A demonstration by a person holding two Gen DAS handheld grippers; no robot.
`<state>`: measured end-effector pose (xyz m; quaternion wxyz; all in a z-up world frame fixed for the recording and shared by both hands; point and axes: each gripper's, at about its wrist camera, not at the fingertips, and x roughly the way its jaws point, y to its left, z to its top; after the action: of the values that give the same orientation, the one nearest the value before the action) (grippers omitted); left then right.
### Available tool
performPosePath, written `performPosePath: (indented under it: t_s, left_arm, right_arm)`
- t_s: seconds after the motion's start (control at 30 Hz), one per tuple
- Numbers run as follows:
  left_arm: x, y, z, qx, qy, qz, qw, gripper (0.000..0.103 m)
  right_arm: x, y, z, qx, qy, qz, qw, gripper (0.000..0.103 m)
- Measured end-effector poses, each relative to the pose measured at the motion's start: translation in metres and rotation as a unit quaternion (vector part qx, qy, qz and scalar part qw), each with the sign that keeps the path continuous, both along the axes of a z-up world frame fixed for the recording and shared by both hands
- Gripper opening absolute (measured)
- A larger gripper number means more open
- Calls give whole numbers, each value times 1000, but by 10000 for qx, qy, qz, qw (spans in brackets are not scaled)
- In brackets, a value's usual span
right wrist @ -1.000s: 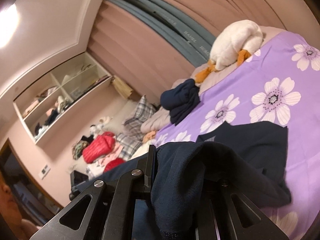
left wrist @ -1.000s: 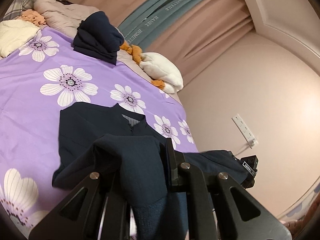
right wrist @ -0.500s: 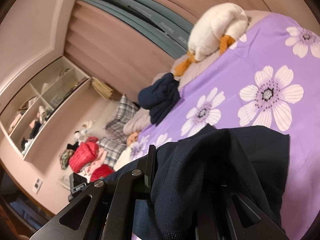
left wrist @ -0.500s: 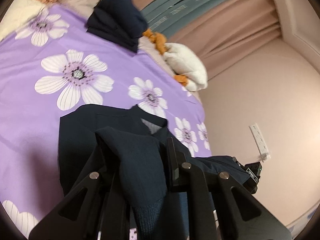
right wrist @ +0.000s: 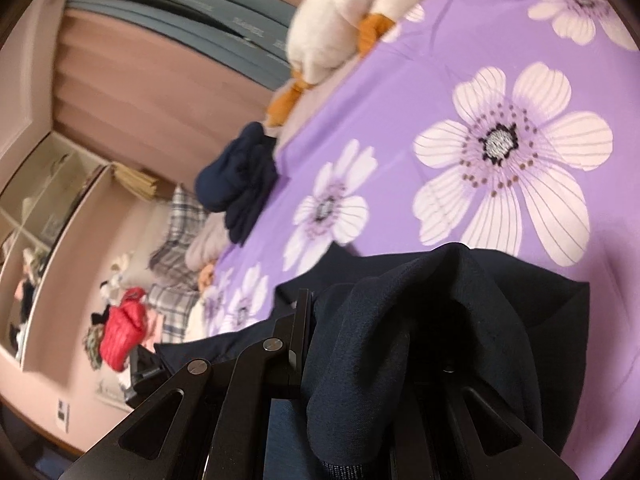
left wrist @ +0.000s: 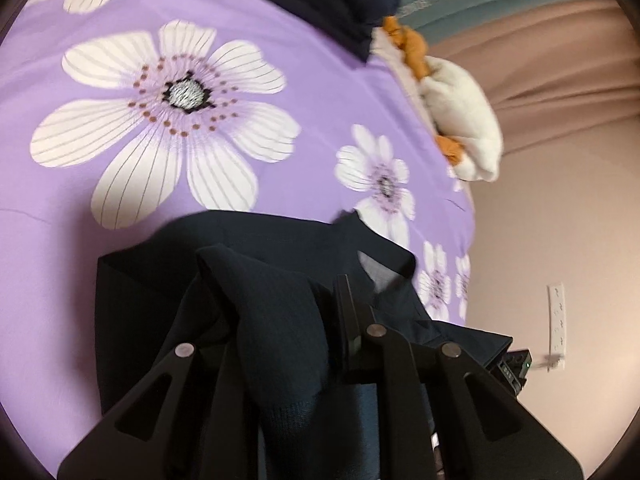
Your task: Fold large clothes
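Left tool (left wrist: 280, 292): jaws opening, a fold of the navy garment (left wrist: 276, 320) still between them. Right tool (right wrist: 360, 312): clamped on another fold of the same garment (right wrist: 400, 328). The rest of the garment lies on the purple flowered bedspread (left wrist: 120, 184). Beyond it: a folded navy pile (right wrist: 240, 184) and a white plush duck (right wrist: 352, 12).
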<state>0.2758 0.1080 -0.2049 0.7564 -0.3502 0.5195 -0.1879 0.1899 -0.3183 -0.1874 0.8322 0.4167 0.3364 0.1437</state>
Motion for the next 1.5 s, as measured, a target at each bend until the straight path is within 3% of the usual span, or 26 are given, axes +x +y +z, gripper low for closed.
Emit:
performPosePath:
  t_s: [0.23,0.57,0.63,0.67,0.77,0.8,0.83,0.87,0.97,1.1,1.2,1.27,1.37,1.43,1.5]
  left_arm:
    - [26,3,-34,-47,558,190,9983,16]
    - [48,0,-43,33,832,290,9961,19]
    - [50,0,-42,30,860,300,9958,23]
    - [52,-1,-42,-11,867,327,9957,31]
    - [53,9,-36,-260,754,628,9948,70]
    - [53,14,-32,-342,677,771,9941,78]
    - [54,18,-29,-333,604,881,9937,79]
    - [55,20,-27,-290,561,926,9937,79]
    - [62,28,-23,-131,497,1089,9927,79]
    - [66,51,-12,123,251,1652,9859,79]
    - [61,70,-4,25,117,1871,9823,79]
    - [57,70,2,274,68,1678,9854,79]
    - [43,55,10,1072,-71,1128,9878,79]
    - [27,41,10,1372,-169,737,9877,79]
    - [12,27,8,1582,-313,393,9861,77]
  right_arm:
    - [26,-4,-24,-29,455,-89,9989,12]
    - [43,-16,-52,306,1004,-259,9941,12]
    - [44,-19,-55,407,1079,-272,9930,12]
    - [43,-21,-56,439,1092,-267,9927,12]
    - [44,-25,-54,696,1089,-257,9913,34]
    - [43,-28,-52,825,1051,-314,9905,49]
    - [42,-32,-49,883,984,-405,9904,57]
    - [41,-34,-45,910,926,-480,9904,59]
    - [41,-48,-38,1018,845,-646,9891,61]
    - [40,-63,-32,951,764,-931,9882,62]
    - [34,-77,-24,1038,468,-1246,9857,64]
    - [30,-78,-15,834,432,-1418,9854,65]
    - [21,-69,-1,240,414,-1287,9905,65]
    - [18,-57,8,-266,434,-1076,9929,65]
    - [13,-32,18,-1095,469,-747,9901,65]
